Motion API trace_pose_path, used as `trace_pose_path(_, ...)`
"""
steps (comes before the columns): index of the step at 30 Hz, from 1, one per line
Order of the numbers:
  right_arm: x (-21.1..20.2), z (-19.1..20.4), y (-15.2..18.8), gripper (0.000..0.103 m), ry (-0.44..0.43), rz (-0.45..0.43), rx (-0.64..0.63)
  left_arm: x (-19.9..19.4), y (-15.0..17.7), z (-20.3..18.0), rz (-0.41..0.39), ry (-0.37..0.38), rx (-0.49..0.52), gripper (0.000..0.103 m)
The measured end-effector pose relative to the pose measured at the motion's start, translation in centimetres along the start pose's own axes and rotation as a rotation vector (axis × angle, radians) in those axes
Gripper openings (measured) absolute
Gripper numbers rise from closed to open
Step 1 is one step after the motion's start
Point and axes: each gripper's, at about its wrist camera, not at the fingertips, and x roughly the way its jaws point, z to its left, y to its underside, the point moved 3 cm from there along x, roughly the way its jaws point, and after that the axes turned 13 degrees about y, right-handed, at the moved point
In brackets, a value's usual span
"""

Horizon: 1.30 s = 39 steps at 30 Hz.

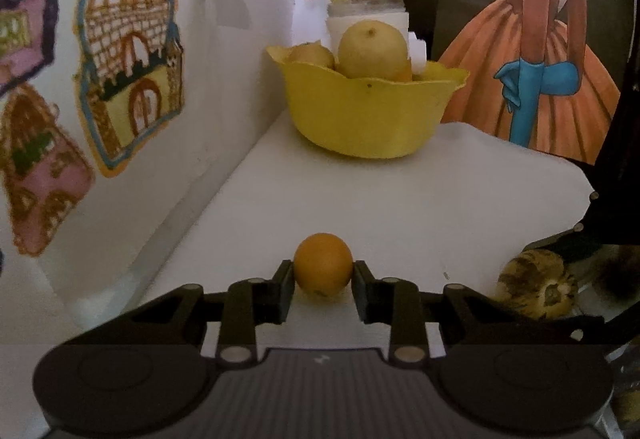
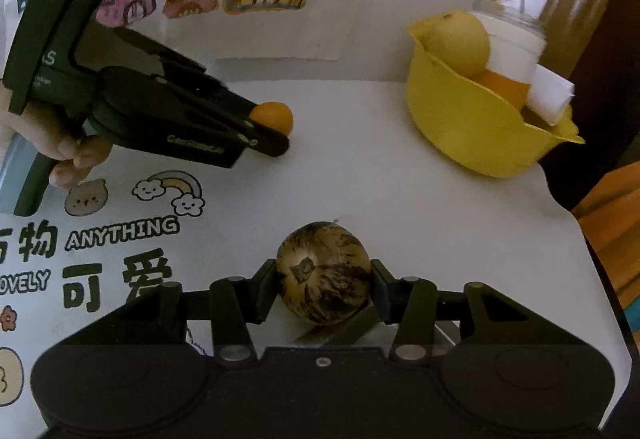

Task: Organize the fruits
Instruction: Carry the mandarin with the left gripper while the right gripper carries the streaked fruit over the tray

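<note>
Both tools loaded: left tool (image 1: 323,275) clamps orange (image 1: 323,263), right tool (image 2: 322,281) clamps mottled fruit (image 2: 322,273). Lift straight, stagger drops into yellow bowl (image 1: 360,115).

small orange (image 1: 323,263) and mottled brown fruit (image 2: 323,273) on table, clamped.

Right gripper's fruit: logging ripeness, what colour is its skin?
Pale tan with dark brown mottling, clearest in the right wrist view.
</note>
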Motion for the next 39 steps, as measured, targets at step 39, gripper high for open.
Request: trace_pose_path(39, -2.2, -9.6, 6.0, 0.05, 0.073, 0.156, 0.265, 0.3, 2.3, -13.6, 0.078, 0.325, 0.137, 0.034)
